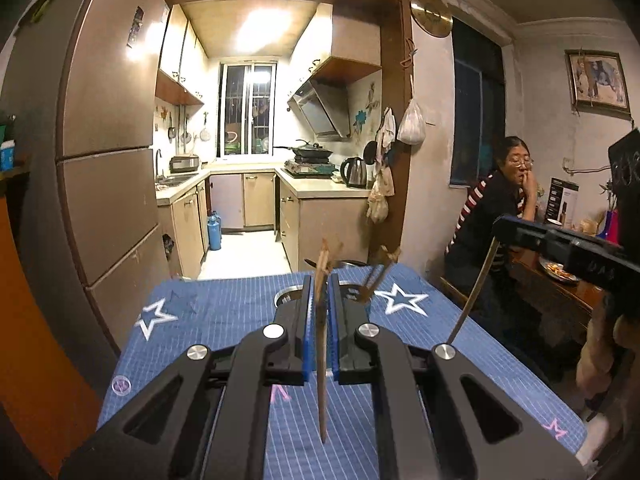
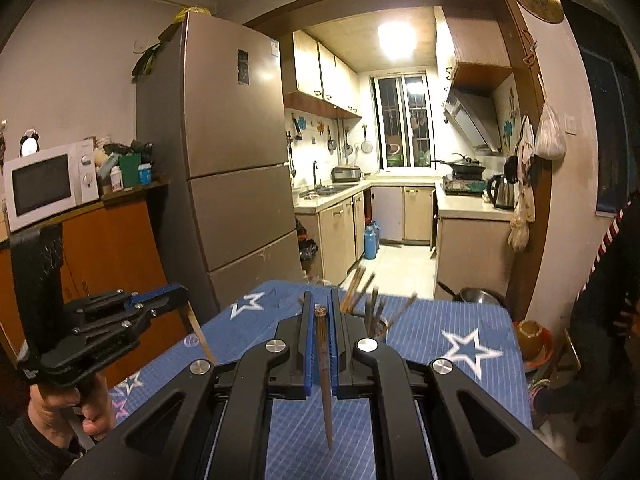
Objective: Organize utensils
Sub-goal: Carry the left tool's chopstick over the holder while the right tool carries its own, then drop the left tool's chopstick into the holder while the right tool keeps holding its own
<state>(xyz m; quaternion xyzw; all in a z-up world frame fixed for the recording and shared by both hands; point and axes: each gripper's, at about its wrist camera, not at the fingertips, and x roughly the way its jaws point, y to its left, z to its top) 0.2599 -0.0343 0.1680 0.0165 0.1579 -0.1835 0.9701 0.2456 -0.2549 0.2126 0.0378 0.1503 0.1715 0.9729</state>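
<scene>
Left wrist view: the left gripper [image 1: 320, 300] is pinching a dark wooden chopstick [image 1: 321, 360] between its blue-lined fingers [image 1: 307, 320], the stick standing almost upright, its carved top rising above the fingertips and its narrow tip hanging down over the blue star-printed tablecloth [image 1: 224, 312]. Just beyond the fingertips a metal utensil holder [image 1: 290, 294] is standing on the cloth, its rim partly hidden by the gripper; further chopsticks in the holder [image 1: 374, 280] are leaning out to the right. At the right edge, the right gripper [image 1: 496, 226] is appearing side-on, holding a second chopstick [image 1: 474, 292] that is slanting down toward the table. A seated woman [image 1: 500, 200] in a striped top is resting at a wooden dining table [image 1: 560, 300] well apart from the work area.

Right wrist view: the right gripper [image 2: 319, 308] is clamping its own chopstick [image 2: 325, 380] in the narrow gap between its fingers, tip pointing downward. Just beside and to the right of the fingertips, the cluster of chopsticks [image 2: 370, 304] is fanning out of the holder, whose body is largely concealed. At lower left, the person's left hand [image 2: 60, 412] is gripping the handle of the left gripper [image 2: 182, 292], whose stick [image 2: 200, 332] is hanging below it. A refrigerator [image 2: 232, 160] and a microwave [image 2: 48, 184] are standing behind the table.
</scene>
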